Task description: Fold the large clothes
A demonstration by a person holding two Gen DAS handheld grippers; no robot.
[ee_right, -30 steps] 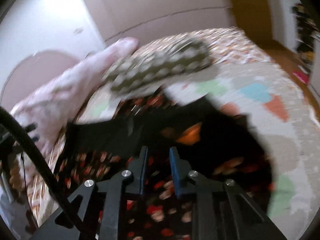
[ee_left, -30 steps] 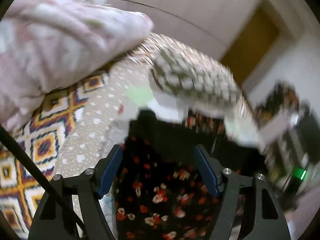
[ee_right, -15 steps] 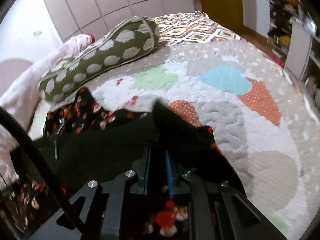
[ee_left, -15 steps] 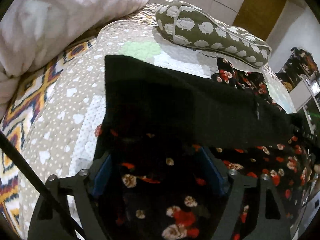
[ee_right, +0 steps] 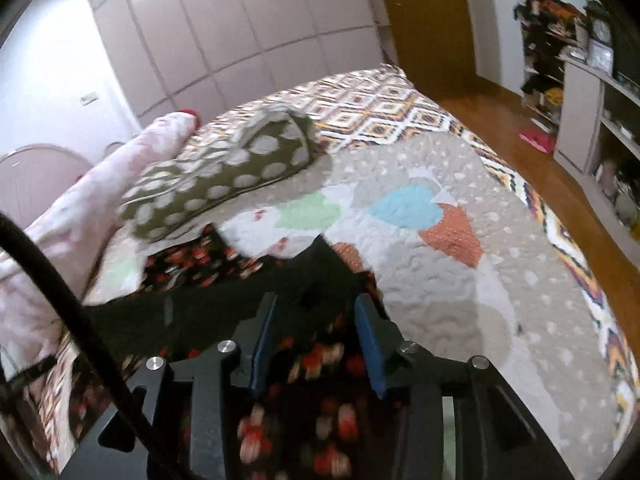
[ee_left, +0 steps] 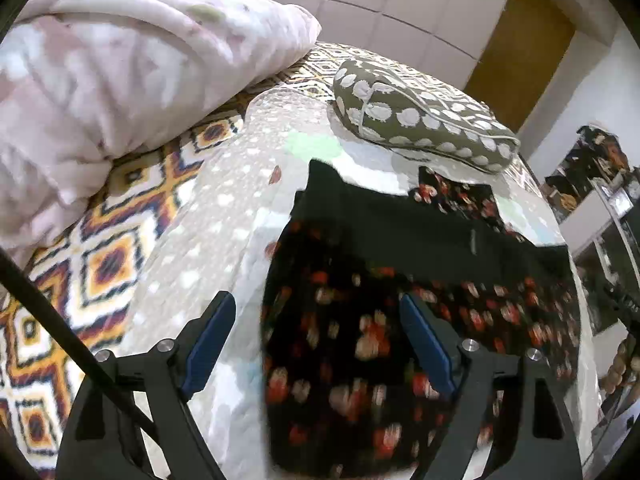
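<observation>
Left tongs (ee_left: pixel 316 320): wide open, empty.
Right tongs (ee_right: pixel 316 328): parted, empty.
Floral garment (ee_left: pixel 360 320): beneath both, long axis 9-to-3 o'clock.

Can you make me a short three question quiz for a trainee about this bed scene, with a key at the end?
1. True or false: the left gripper has its jaws shut on the black floral-print garment.
2. Multiple choice: what lies at the far edge of the garment? A) a red bucket B) the olive pillow with white spots C) a laptop
3. Fill in: the garment lies on the pale quilted bedspread with coloured ______ patches.

Key: 1 false, the jaws stand wide apart. 2 B. 3 heart.
</observation>
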